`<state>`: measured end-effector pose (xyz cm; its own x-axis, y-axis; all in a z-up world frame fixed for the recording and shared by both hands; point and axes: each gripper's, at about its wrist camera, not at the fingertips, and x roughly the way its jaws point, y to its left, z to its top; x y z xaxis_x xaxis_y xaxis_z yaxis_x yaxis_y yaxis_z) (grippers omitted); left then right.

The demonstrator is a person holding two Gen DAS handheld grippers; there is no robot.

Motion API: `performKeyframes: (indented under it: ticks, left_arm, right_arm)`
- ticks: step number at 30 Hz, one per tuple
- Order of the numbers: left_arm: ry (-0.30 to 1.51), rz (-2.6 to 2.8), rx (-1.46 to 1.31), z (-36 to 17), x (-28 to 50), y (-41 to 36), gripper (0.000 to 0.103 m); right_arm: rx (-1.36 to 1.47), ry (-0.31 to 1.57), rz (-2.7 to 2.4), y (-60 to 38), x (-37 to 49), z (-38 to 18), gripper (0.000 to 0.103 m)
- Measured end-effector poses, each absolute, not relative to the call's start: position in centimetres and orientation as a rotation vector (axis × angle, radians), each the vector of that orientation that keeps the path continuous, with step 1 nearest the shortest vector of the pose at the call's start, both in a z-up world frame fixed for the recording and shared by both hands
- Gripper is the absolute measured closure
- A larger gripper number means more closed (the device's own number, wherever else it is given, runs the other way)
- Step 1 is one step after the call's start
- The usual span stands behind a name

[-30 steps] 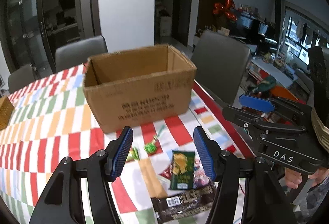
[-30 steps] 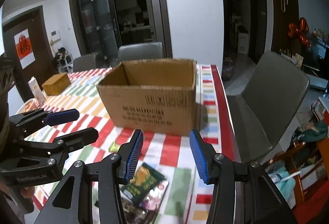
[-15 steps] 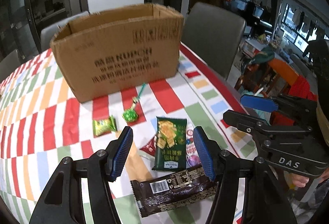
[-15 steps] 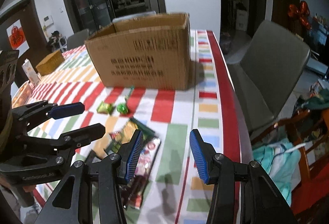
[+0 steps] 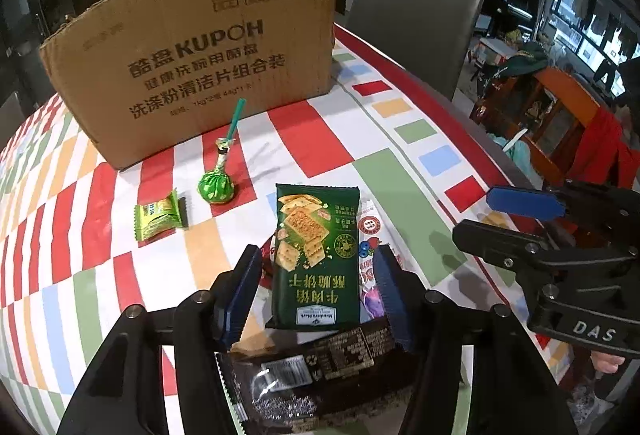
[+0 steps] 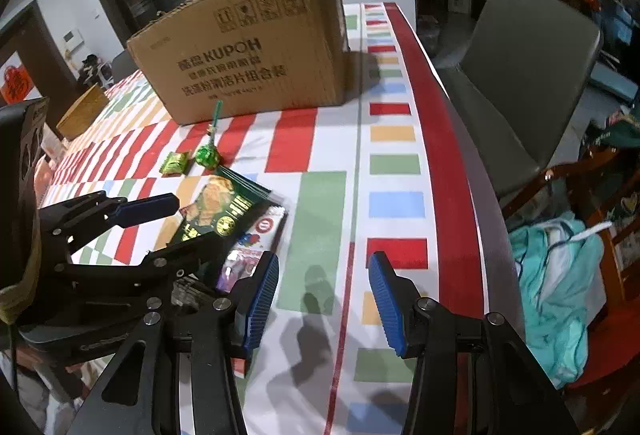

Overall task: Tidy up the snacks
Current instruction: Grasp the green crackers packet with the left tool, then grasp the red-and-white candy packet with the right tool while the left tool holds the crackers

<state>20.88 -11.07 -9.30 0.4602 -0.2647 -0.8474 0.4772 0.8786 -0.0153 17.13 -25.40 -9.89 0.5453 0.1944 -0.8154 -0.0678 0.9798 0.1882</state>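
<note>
A brown cardboard box (image 5: pixel 192 71) stands on the striped table (image 5: pixel 400 171); it also shows in the right wrist view (image 6: pixel 248 59). In front of it lie a green cracker packet (image 5: pixel 316 255), a white-and-purple packet (image 5: pixel 368 255) under it, a dark chocolate bar (image 5: pixel 320 371), a small green candy (image 5: pixel 158 215) and a green lollipop (image 5: pixel 218 183). My left gripper (image 5: pixel 316 295) is open, low over the table, its fingers on either side of the cracker packet. My right gripper (image 6: pixel 320 307) is open and empty over bare tablecloth, right of the snacks (image 6: pixel 224 211).
A grey chair (image 6: pixel 520 83) stands at the table's right edge. A small wooden box (image 6: pixel 82 111) sits at the far left of the table. A teal cloth (image 6: pixel 560 295) and a red chair are on the floor side to the right.
Both grippers have tilted down and come closer to the table. My left gripper has dropped around the green cracker packet. My right gripper has lowered beside the snacks.
</note>
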Motion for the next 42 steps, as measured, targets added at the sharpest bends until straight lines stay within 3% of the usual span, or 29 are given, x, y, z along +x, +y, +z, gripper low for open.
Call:
performKeyframes:
  ticks: [8,11,16,29,42]
  left_arm:
    - [0.975,-0.423,0.308,-10.3,21.4,-12.0,0.049]
    - [0.955,-0.418,0.322,-10.3,21.3,-12.0,0.059]
    - [0.953,-0.434,0.295,-10.0,21.4,-11.4,0.062]
    - [0.844,-0.342,0.197,-5.6,20.3,-7.0,0.063]
    - [0.876,-0.235,0.055,-6.7,18.7,-1.2,0.063]
  right_arm:
    - [0.148,0.999,0.156,-25.6,17.4,-10.5,0.055]
    - [0.149,1.002,0.163,-25.4,17.5,-10.5,0.055]
    - [0.136,1.005,0.173,-24.8,17.5,-10.5,0.055]
    - [0.092,0.988,0.226,-22.6,18.4,-9.3,0.055]
    - [0.032,1.027,0.396,-16.6,20.8,-9.3,0.055]
